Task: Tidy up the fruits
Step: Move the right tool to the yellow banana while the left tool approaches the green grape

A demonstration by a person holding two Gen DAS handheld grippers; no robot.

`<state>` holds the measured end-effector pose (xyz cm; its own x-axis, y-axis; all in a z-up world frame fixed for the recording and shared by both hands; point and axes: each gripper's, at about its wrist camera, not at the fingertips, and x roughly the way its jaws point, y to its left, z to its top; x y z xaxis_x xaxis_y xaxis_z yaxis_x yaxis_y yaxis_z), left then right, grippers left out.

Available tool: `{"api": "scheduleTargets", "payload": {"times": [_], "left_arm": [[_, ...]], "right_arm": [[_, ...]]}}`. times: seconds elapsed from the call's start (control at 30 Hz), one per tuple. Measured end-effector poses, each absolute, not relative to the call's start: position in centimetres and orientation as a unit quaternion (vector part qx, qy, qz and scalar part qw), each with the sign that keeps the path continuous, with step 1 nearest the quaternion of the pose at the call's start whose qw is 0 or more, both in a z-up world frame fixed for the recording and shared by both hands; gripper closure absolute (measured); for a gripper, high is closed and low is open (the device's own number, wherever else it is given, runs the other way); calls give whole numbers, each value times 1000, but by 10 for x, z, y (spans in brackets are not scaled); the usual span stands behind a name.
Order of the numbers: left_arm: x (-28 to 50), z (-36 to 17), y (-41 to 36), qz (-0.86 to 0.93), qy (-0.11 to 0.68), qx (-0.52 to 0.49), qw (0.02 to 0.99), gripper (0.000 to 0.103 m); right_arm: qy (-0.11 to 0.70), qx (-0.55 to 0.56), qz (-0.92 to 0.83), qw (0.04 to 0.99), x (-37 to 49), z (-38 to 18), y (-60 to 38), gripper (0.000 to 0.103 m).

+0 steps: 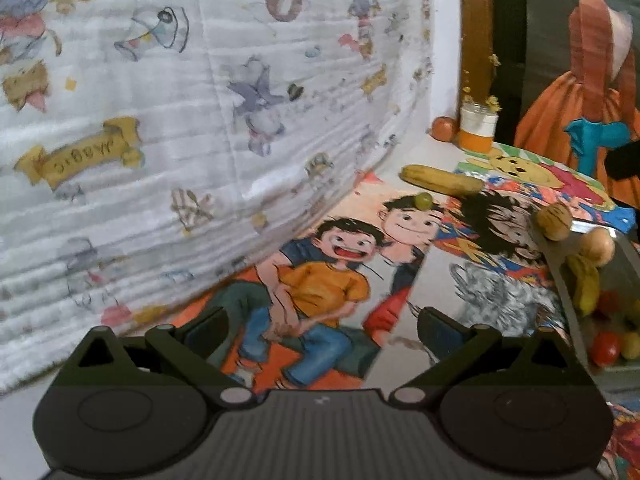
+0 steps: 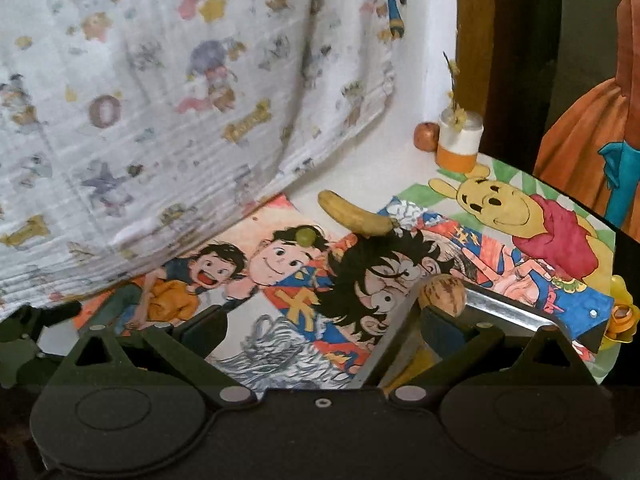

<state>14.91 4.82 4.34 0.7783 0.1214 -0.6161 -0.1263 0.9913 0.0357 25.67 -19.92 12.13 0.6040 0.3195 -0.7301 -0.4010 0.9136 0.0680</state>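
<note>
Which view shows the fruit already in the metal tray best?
The left wrist view: inside the metal tray a banana, tomato and other pieces show. In the right wrist view the right gripper hides the tray's inside.

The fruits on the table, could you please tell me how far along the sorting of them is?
Done: the metal tray already holds a yellow banana, a red tomato and other small fruits. In hand: nothing; the left gripper and right gripper are both open and empty. Left: a banana and a green grape lie loose on the cartoon drawings, and an orange-red fruit sits beside the jar.
</note>
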Motion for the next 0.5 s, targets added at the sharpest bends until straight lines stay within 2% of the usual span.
{"api": "scheduleTargets", "payload": {"times": [0.27,0.5], "left_arm": [[180,40,43,60,312,18,948,0],[218,29,28,52,316,35,947,0]], "right_arm": [[412,-35,188,891,306,91,-215,1],[409,32,176,895,340,72,-234,1]]}}
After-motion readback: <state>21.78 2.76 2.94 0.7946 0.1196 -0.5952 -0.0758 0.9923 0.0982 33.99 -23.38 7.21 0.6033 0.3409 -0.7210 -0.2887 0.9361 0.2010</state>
